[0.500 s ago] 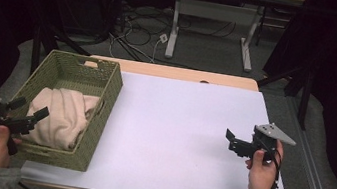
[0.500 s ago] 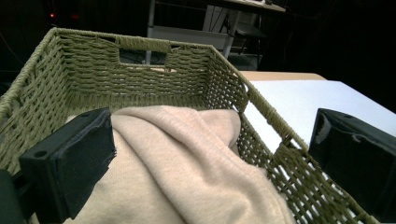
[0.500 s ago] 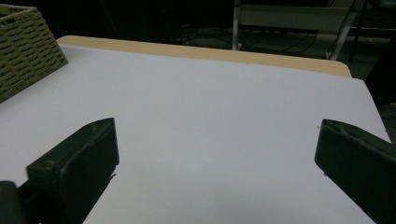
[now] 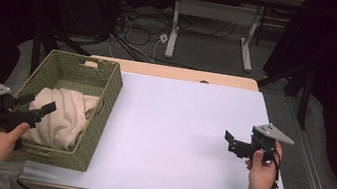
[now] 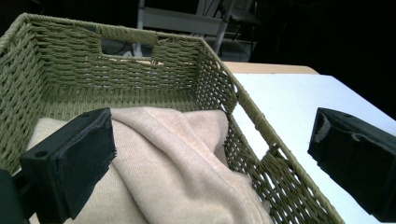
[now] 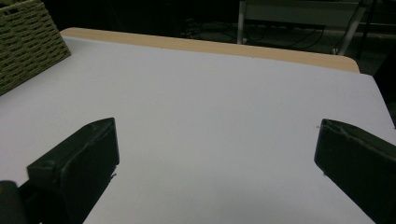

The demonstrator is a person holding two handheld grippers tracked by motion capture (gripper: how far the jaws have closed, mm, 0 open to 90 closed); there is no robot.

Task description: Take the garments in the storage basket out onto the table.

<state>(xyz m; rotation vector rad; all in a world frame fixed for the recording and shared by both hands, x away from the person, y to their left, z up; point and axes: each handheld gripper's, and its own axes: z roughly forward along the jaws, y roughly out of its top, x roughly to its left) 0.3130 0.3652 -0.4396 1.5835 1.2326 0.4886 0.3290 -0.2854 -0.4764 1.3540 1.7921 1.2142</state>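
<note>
My left gripper (image 4: pixel 36 104), jaws spread, hovers over the green woven basket's (image 4: pixel 105 96) rim above the beige folded cloth (image 4: pixel 65 114); my right gripper (image 4: pixel 230 140), also spread, has bare white tabletop (image 4: pixel 177 126) around it.

White table (image 4: pixel 187 127), green wicker basket (image 4: pixel 105 95)

Right hand-held gripper (image 6: pixel 217 172): two black jaws rising from the lower edge, set wide apart, nothing between them, poised over bare surface.

Bench (image 6: pixel 219 102): white top, plain and unmarked, spanning most of the frame; pale wood strip (image 6: pixel 210 46) along its far edge, rounded at the far right corner.

Woven basket (image 6: pixel 25 44): olive-green wicker, one corner and part of a side wall at the upper left, standing on the bench, well apart from the jaws.

Background: dark; light-coloured table frame (image 6: pixel 299 11) and cables beyond the bench, dim.
</note>
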